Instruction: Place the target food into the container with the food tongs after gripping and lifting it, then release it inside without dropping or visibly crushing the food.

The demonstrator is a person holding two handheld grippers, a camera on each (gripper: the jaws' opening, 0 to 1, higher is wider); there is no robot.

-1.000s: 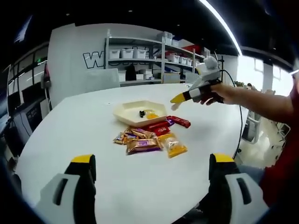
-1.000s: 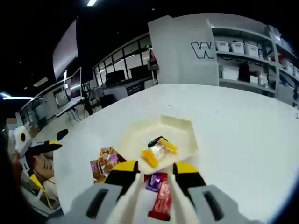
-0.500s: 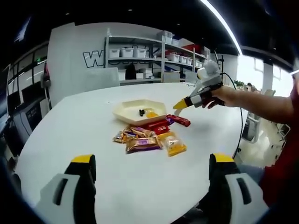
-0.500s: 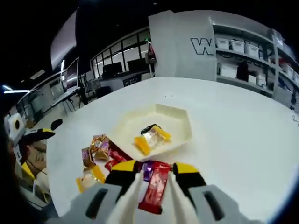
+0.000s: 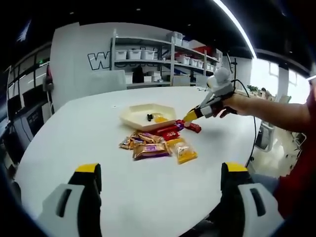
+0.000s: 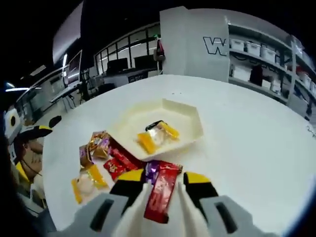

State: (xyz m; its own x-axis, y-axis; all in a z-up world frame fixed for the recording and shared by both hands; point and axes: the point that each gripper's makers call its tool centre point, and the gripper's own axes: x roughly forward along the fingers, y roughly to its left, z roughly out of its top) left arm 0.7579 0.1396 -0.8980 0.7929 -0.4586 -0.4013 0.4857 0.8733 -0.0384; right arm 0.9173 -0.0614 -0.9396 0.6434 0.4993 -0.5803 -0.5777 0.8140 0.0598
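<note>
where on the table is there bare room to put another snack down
The white table is bare between the snack pile and the left gripper, and to the far side of the tray toward the shelves. It is crowded beside the tray, where the packets touch and the right gripper straddles the red bar.

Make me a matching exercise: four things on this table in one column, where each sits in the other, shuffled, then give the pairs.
1. red packet
2. yellow-ended sweet
3. hexagonal tray
4. yellow snack pack

A. on the white table, behind the packets
B. inside the tray
C. between the right gripper tips
D. at the near end of the pile, by the table edge

Pairs: 1-C, 2-B, 3-A, 4-D
</note>
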